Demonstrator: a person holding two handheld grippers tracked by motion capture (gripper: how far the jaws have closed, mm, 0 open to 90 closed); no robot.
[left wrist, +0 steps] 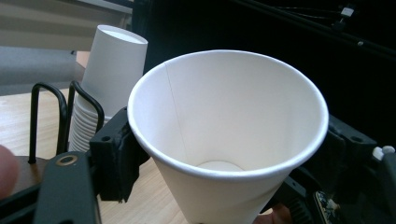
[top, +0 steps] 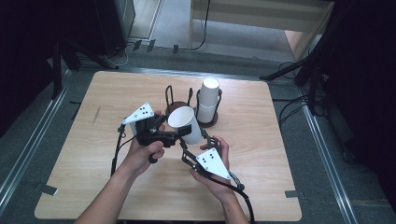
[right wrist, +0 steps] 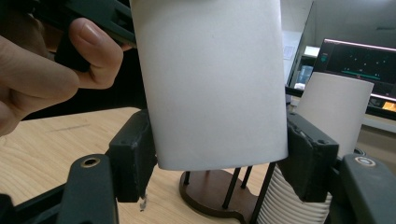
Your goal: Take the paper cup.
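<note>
A white paper cup (top: 184, 120) hangs tilted above the middle of the table, its open mouth facing the person. My left gripper (top: 179, 133) is shut on it just under the rim; in the left gripper view the cup (left wrist: 224, 116) sits between both black pads (left wrist: 114, 158). My right gripper (top: 201, 138) comes in from the right and is shut on the cup's lower body (right wrist: 215, 84), its pads (right wrist: 135, 161) pressing either side near the base. A hand holds each gripper.
Behind the cup, a stack of upside-down white cups (top: 209, 95) stands in a black wire holder on a dark round base (right wrist: 210, 193). A second wire holder (top: 170, 95) beside it stands empty. Bare wooden table (top: 261, 140) surrounds them.
</note>
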